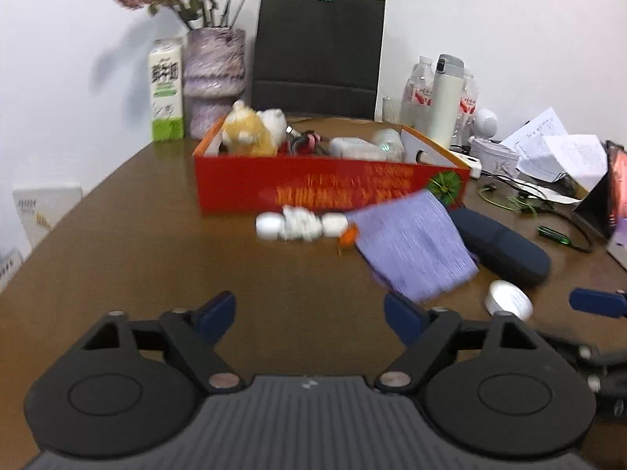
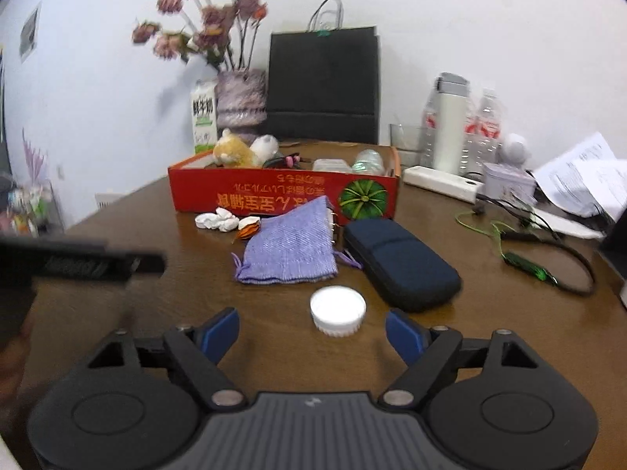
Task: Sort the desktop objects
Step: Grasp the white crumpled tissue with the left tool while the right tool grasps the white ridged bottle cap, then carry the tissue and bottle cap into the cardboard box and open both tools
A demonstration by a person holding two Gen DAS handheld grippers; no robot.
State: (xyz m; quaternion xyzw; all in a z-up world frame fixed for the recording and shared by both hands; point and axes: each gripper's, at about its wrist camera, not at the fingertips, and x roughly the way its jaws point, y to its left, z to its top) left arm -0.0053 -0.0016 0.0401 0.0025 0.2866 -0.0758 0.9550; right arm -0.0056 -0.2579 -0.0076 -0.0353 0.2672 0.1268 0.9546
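While the right gripper (image 2: 312, 331) hangs with its jaws spread and nothing between the pads, a white cap (image 2: 337, 310) is seen lying flat on the brown table (image 2: 156, 227) just ahead of it, near the dark blue case (image 2: 399, 262) and the purple cloth pouch (image 2: 292, 248). The cap is judged to be light, stiff plastic; its ribbed rim should give the pads purchase, so it would best be taken across its width at the rim, low down, since the smooth top offers little hold. The pouch is judged soft and limp, and would be better pinched at an edge or corner, where it will sag once lifted. The case looks firm and rather bulky, and is best gripped across its narrow side. The left gripper (image 1: 309, 319) is likewise spread and empty over bare table, with the pouch lying beyond its right finger. The red box (image 2: 282, 196) behind these things, already holding soft toys (image 2: 243, 150) and other bits, is taken to be the destination.
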